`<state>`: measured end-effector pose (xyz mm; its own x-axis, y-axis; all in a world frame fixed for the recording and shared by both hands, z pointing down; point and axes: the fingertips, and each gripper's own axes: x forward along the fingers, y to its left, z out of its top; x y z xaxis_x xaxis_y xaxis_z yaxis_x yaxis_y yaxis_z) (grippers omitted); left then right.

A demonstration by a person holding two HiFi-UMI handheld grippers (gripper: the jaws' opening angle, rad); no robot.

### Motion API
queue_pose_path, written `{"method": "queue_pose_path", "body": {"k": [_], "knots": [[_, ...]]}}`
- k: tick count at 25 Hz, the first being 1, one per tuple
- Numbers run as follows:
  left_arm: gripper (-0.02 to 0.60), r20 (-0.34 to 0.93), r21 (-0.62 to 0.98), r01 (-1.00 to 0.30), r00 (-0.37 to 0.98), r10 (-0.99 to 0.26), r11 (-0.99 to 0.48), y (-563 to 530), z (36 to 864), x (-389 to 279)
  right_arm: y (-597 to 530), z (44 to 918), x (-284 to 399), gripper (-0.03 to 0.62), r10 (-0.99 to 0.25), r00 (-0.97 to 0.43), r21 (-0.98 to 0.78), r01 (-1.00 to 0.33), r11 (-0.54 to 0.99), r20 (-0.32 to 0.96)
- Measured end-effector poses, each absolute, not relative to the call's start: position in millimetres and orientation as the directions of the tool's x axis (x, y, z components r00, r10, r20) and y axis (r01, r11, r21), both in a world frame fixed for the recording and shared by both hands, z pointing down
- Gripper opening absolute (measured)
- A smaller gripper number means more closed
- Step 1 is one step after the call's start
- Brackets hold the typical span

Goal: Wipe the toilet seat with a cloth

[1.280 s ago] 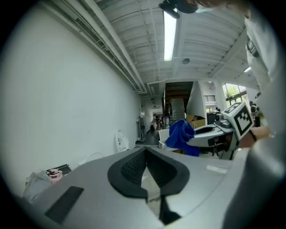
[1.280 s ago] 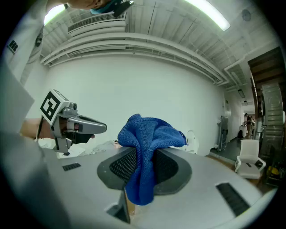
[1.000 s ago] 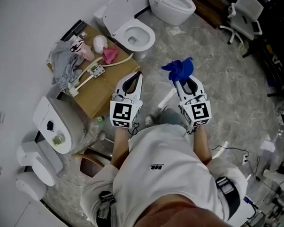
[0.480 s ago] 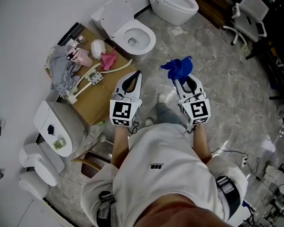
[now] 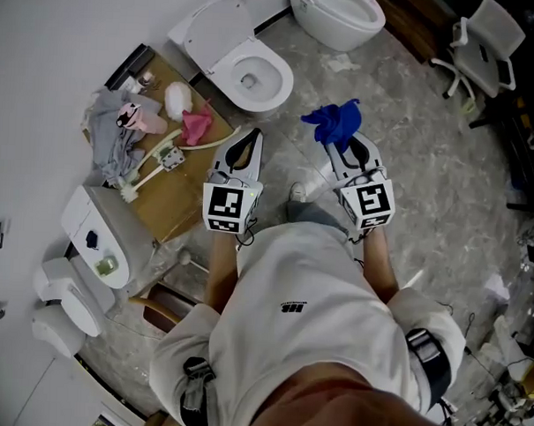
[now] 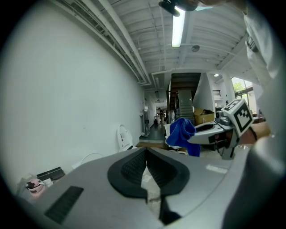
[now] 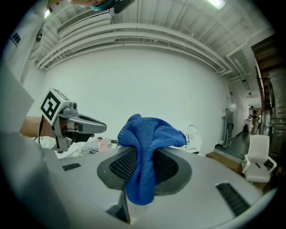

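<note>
A blue cloth (image 5: 334,124) bunches out of my right gripper (image 5: 342,146), whose jaws are shut on it; in the right gripper view the blue cloth (image 7: 145,147) hangs down between the pads. My left gripper (image 5: 250,138) is held level beside it, jaws shut with nothing in them, its tips (image 6: 145,152) meeting in the left gripper view. A white toilet (image 5: 248,73) with its lid raised stands ahead of both grippers, the seat ring and bowl exposed. A second white toilet (image 5: 339,14) stands farther back.
A cardboard sheet (image 5: 182,174) at the left holds grey cloth (image 5: 112,130), a pink rag (image 5: 197,123) and white pipe parts (image 5: 155,155). White toilet tanks (image 5: 102,240) lie at the lower left. An office chair (image 5: 486,45) stands at the right. A white wall runs along the left.
The view has shifted a little toward the toilets; both grippers keep their pose, the right one still holding the blue cloth.
</note>
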<state>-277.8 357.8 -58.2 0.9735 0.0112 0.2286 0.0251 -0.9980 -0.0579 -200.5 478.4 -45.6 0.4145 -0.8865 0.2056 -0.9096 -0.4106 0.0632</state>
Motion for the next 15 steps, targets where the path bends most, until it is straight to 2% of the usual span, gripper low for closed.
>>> {"method": "queue_pose_path", "body": {"k": [15], "knots": [[0.011,0.225,-0.050,-0.043,0.973,-0.053,-0.998,322.7,-40.6,-191.3,436.8,-31.3,-106.3,0.095,-0.913,0.359,0.055,-0.933,-0.355,0.192]]}}
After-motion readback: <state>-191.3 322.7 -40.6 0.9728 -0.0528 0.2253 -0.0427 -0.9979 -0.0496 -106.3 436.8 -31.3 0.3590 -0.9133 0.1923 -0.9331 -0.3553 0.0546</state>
